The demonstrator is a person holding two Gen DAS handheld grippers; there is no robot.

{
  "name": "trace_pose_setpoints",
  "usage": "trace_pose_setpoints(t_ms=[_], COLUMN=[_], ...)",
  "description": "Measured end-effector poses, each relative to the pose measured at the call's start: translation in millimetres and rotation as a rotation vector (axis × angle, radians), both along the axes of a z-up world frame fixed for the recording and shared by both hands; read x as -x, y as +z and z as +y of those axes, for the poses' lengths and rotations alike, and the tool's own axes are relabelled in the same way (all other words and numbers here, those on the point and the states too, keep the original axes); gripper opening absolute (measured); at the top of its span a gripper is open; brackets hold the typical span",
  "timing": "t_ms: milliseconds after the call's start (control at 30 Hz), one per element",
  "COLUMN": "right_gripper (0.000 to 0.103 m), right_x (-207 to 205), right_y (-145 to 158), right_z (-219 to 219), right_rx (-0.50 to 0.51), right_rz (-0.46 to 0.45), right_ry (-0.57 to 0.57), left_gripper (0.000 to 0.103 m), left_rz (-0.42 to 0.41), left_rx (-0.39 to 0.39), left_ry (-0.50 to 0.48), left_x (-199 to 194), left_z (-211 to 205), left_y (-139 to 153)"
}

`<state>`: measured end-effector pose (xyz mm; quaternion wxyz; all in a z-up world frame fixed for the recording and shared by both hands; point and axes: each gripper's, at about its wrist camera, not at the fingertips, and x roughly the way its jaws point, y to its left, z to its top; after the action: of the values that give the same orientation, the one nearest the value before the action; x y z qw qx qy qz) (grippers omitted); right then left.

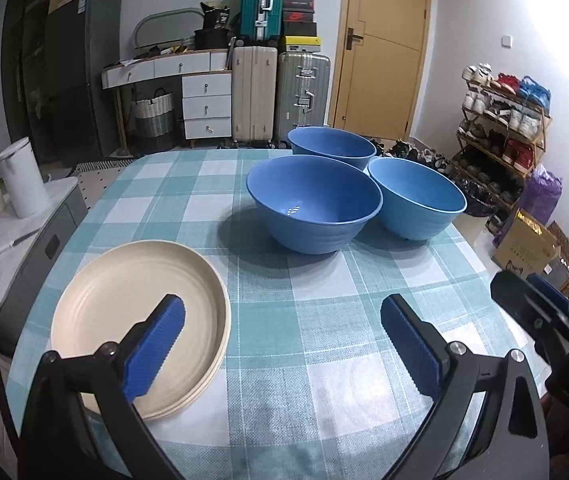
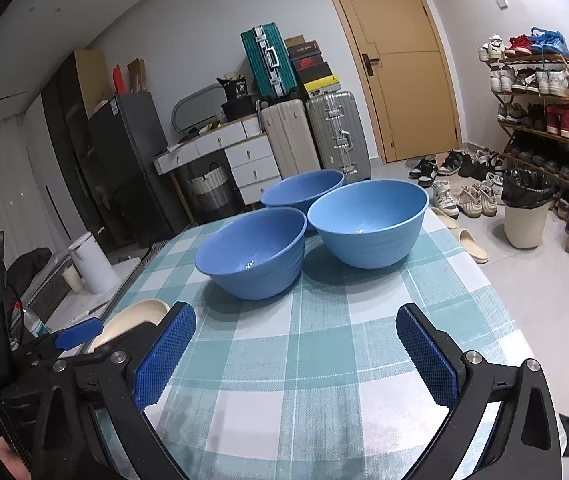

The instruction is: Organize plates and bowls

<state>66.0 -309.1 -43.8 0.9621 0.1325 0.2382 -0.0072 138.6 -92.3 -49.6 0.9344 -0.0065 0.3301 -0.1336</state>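
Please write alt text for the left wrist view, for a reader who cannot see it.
Three blue bowls cluster at the far end of a checked tablecloth, with stacked cream plates near left. The open left gripper frames the foreground, jaws empty.

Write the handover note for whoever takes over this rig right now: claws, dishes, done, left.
Left claw: open, empty, above the tablecloth beside the plates.
Right claw: open, empty, facing the bowls.
Cream plates: stacked at the near left.
Three blue bowls: separate, clustered at the far end.
Done: plates stacked.
Left: probably nest the bowls.
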Motion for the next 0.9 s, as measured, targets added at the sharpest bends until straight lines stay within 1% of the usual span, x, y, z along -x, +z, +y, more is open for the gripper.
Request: trace_pose_setpoints(t_ms=[100,267,333,500,600,767,900], right_gripper=[0.102,0.102,0.102,0.102,0.102,0.102,0.102], right_x=[0.1,8.4,9.9,15.1,19.6,26.5,26.6], right_y=[0.0,5.5,7.2,12.9,15.3,19.3,20.2], right_z=[5.1,14.4,18.3,25.2,29.6,33.6,30.8], right_rx=[0.035,0.075,0.083,0.069,0.076,0.076,0.038], right_rz=[0.017,-0.018,-0.019,-0.015,-0.012,-0.011,0.001], right_ry=[0.005,0.006,0.012,0.024,0.027,0.020,0.015], left_gripper=[0.100,0.100,0.100,0.100,0.100,0.100,0.100], left_rz=[-0.003,-0.013,-0.020,-0.033,-0.053,-0.111,-0.090], left_rx=[0.006,0.012,0.018,0.037,0.073,0.037,0.053], left_ry=[0.012,0.015,0.019,0.024,0.011,0.059,0.059], left_x=[4.0,11.4,14.3,23.6,33.9,48.2,46.1], left_z=[3.9,8.4,11.1,17.7,22.8,27.4,31.6], left_y=[-1.9,-0.7,1.3,6.7,9.6,12.6,10.1])
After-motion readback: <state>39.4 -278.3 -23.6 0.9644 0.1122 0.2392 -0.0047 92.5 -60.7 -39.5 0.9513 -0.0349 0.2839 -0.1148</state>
